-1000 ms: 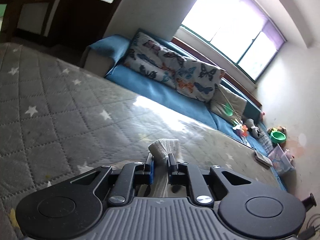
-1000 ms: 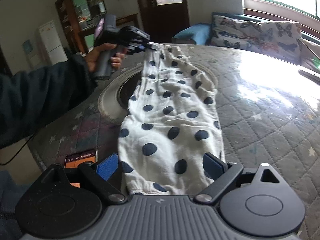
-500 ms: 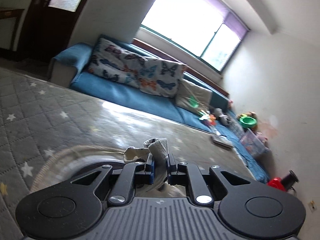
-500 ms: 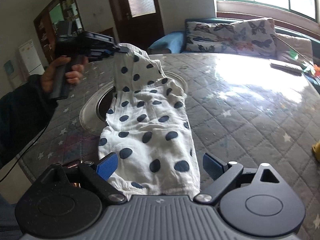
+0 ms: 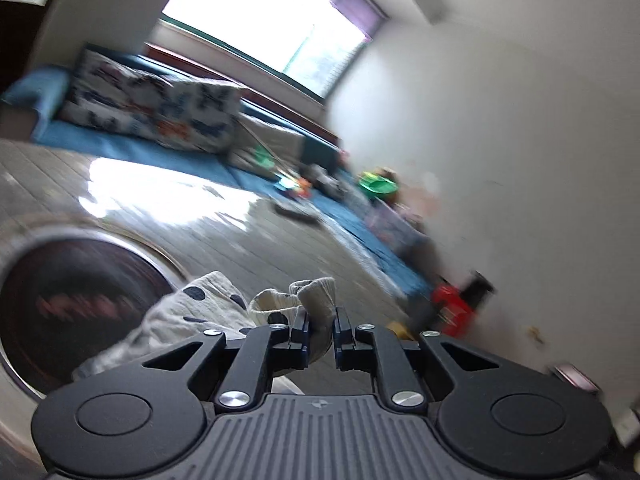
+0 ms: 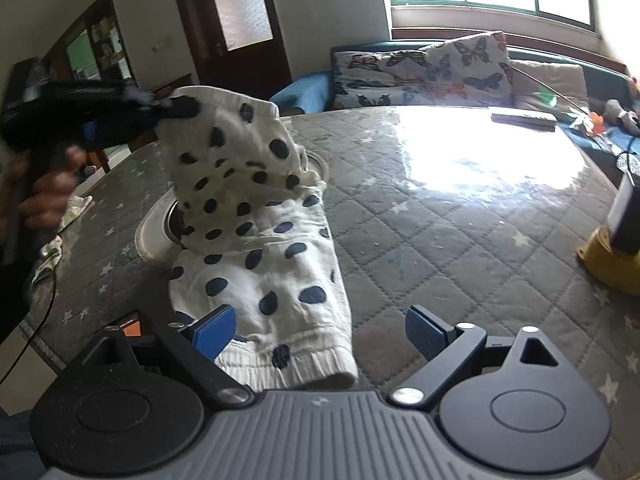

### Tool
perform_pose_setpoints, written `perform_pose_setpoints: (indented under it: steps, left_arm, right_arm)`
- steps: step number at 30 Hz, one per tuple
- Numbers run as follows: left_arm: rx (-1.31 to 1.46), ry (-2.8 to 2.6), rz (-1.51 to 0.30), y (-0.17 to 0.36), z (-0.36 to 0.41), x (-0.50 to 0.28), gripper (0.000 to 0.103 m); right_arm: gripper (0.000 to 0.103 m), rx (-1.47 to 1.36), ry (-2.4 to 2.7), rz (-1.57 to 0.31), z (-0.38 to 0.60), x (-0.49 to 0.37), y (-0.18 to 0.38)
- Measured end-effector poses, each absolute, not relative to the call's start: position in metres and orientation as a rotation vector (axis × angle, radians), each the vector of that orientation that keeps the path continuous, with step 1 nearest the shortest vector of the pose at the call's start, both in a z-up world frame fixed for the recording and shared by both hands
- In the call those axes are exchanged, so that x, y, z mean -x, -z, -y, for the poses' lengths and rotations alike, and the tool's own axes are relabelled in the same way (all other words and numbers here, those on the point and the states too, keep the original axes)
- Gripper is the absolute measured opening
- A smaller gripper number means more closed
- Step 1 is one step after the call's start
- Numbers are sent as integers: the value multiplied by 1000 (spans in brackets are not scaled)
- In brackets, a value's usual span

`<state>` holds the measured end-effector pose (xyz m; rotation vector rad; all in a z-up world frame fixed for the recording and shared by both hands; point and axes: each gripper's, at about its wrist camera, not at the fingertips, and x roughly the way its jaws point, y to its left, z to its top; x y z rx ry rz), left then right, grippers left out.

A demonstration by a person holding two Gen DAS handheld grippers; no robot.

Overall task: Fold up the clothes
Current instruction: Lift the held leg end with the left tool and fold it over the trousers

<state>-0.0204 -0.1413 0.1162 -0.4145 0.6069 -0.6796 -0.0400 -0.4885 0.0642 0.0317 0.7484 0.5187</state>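
Observation:
A white garment with dark polka dots [image 6: 260, 248] lies on the grey quilted table [image 6: 460, 216], its ribbed hem toward me. My left gripper [image 5: 320, 328] is shut on the garment's far ribbed end [image 5: 316, 296] and holds it lifted and curled back over the rest; it shows in the right wrist view [image 6: 176, 108] at the upper left. My right gripper [image 6: 316, 330] is open just above the near hem, with the cloth between and under its blue pads [image 6: 212, 330].
A round recessed ring [image 6: 160, 236] in the table lies under the garment's far part. A yellow object [image 6: 608, 256] stands at the table's right edge. A blue sofa with butterfly cushions [image 6: 424, 68] is behind. A small cloth [image 6: 52, 248] lies at the left edge.
My left gripper has lifted the garment's far end and carried it toward the near hem, doubling the cloth over. The right gripper has stayed open at the near hem.

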Motion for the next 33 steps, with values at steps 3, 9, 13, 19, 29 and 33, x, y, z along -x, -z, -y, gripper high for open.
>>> perform_pose_setpoints:
  steps: [3, 9, 13, 19, 29, 33]
  left_arm:
    - [338, 755, -657, -100, 162, 45, 12]
    - [198, 799, -728, -66, 182, 74, 13]
    - [124, 796, -730, -59, 185, 80, 13]
    - [7, 809, -709, -52, 200, 91, 13]
    - [-81, 834, -695, -42, 212, 94, 14]
    - [-81, 836, -694, -40, 211, 95, 14]
  right_arm:
    - [93, -45, -503, -751, 494, 41, -62]
    - [93, -74, -484, -761, 504, 41, -58]
    - [93, -112, -486, -755, 509, 36, -63]
    - [92, -146, -538, -766, 500, 23, -69]
    - [90, -88, -628, -758, 459, 10, -72]
    - [90, -63, -627, -762, 438, -7, -63]
